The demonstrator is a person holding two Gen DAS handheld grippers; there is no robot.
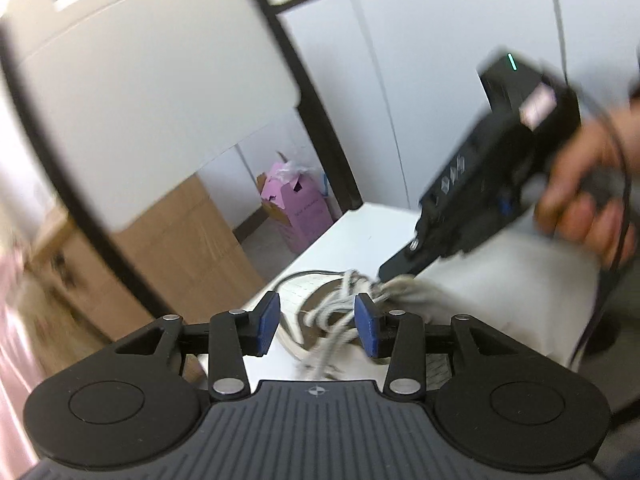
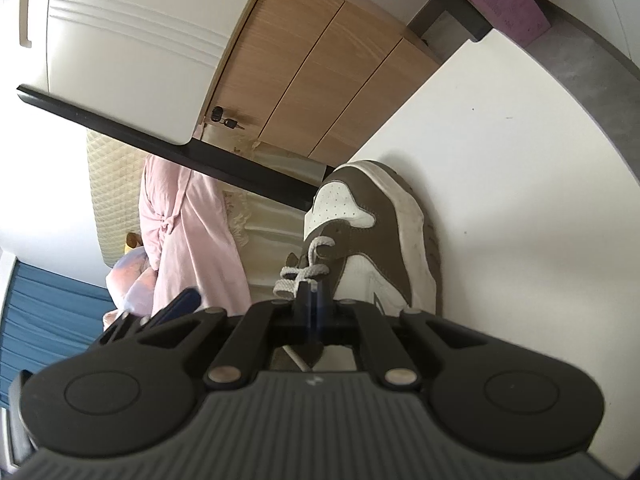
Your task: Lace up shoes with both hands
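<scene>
Shoe [image 2: 372, 236] (on table [image 2: 520, 200]) lies just beyond closed right gripper [image 2: 310, 294].

Your left gripper [image 1: 316, 324] stood with its jaws parted, the two blue pads [image 1: 267, 322] well apart and pressing on nothing, the black linkage arms splayed behind them. In that blurred view your right gripper [image 1: 390, 274] came in from the upper right, pointing down and to the left, and your right hand [image 1: 588, 196] wrapped its handle with the fingers curled round the front (a cable trailed past the wrist). From the right wrist view, that gripper's [image 2: 310, 294] jaws were shut tight, pads pressed flat together, linkage arms drawn inward; whether anything sat between them could not be told.
</scene>
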